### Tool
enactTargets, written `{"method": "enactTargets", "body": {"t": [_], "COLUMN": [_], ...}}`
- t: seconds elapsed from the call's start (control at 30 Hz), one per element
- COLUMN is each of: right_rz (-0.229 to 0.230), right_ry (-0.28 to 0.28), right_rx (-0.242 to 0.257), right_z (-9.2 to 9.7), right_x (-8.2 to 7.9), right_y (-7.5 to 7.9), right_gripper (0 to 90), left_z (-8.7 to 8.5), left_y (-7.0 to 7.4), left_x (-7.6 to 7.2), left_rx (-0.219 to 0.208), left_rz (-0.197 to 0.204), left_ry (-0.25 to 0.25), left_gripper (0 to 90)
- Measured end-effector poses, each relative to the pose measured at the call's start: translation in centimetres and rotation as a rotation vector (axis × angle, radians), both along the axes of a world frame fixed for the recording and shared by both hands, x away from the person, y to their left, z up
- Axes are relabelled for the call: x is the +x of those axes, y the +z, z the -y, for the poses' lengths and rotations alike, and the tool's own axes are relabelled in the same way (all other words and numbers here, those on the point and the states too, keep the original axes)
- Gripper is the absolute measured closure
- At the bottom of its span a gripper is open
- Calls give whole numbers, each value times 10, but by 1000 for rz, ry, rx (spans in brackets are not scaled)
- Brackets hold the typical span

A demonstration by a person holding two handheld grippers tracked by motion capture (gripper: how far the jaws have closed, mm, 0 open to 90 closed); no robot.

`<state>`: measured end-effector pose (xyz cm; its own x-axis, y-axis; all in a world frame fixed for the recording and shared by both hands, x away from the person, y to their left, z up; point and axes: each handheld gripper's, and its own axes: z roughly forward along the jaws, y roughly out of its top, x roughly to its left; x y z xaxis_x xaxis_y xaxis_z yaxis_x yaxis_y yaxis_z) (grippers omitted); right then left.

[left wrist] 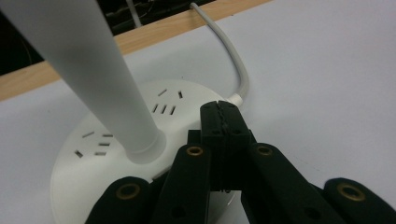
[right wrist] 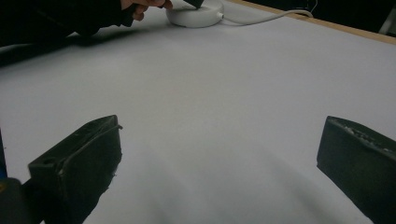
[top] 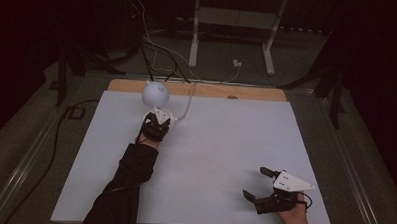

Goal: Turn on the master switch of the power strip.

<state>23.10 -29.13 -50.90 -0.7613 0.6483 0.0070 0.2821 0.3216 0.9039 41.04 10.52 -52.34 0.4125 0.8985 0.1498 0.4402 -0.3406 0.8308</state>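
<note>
White tabletop (top: 220, 158), corded lamp base (left wrist: 93, 154).

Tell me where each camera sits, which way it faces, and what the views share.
High view: above the person's side, looking forward and down on the white table; both forearms, left gripper, right gripper.
Left gripper view: rides the left gripper, jaws closed, over the lamp base.
Right gripper view: rides the right gripper, jaws apart, facing across the table.
Shared: lamp base, white cord.

Dim lab: floor cables (top: 154, 45), bench frame (top: 234, 23).
</note>
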Motion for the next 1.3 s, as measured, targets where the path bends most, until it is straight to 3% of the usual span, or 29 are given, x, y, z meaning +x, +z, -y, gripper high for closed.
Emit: {"method": "enactTargets", "body": {"t": [0.07,0.1,0.33,0.7,0.83,1.07,1.13,1.23,1.27,1.3], "right_rz": [-1,-2,-2,-3,-6,-9,-7,-7,-6,-6], "right_ry": [0,0,1,3,4,3,5,6,5,5], "right_rx": [0,0,-1,-2,-2,-1,-3,-3,-4,-4], "right_z": [0,0,0,0,0,0,-1,-1,-1,-1], "right_x": [0,0,0,0,0,0,0,0,-1,-1], "right_y": [0,0,-1,-1,-1,-1,-1,-1,0,0], "right_gripper": [0,0,1,0,0,0,0,0,0,0], "left_z": [2,3,1,6,7,8,10,12,16,16], "left_y": [0,0,-1,-1,1,0,0,1,0,0], "left_x": [0,0,2,3,4,5,4,5,4,4], "left_rx": [17,45,34,101,126,127,152,136,183,183], "left_rz": [4,16,18,31,13,3,8,-12,0,0], "left_ry": [-5,-4,0,-6,-10,-10,-4,8,4,4], "left_gripper": [900,900,900,900,900,900,900,900,900,900]}}
